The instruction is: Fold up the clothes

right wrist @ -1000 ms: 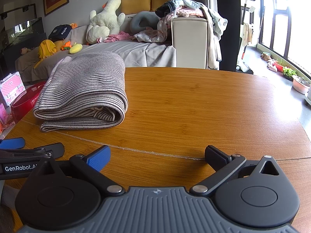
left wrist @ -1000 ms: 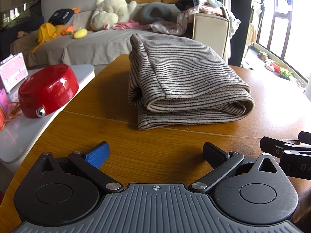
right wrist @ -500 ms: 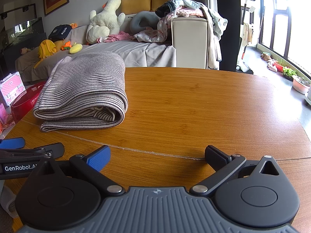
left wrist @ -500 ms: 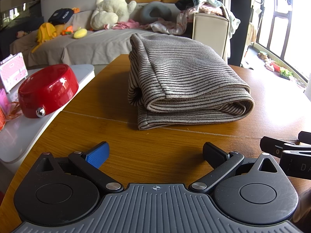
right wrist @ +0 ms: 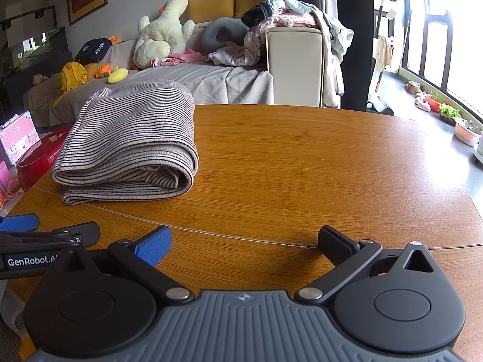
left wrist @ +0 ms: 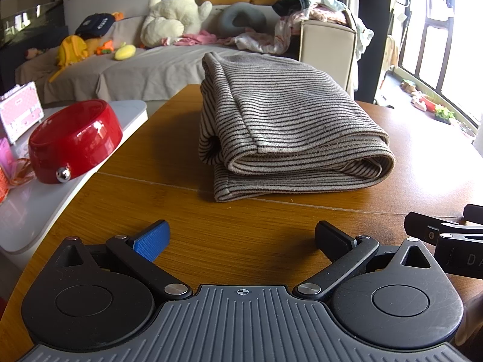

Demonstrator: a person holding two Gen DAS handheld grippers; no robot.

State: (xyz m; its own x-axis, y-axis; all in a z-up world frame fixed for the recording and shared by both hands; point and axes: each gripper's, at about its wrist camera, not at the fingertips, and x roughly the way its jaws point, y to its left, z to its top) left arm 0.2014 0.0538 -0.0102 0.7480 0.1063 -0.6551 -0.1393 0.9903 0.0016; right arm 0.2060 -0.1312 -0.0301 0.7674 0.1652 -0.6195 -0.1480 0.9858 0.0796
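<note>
"GenRobot.AI" is printed on the left gripper [right wrist: 51, 229], seen beside the right gripper [right wrist: 244, 242]. Both sit low over the counter [right wrist: 302, 166], fingers spread apart and empty. The folded striped cloth [left wrist: 280, 132] lies ahead on the counter, apart from both.

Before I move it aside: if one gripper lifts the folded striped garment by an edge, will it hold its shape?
Probably not. The striped garment looks soft; its loosely stacked layers would likely sag and unfold. Pushed, it may bunch on the wooden table.
</note>
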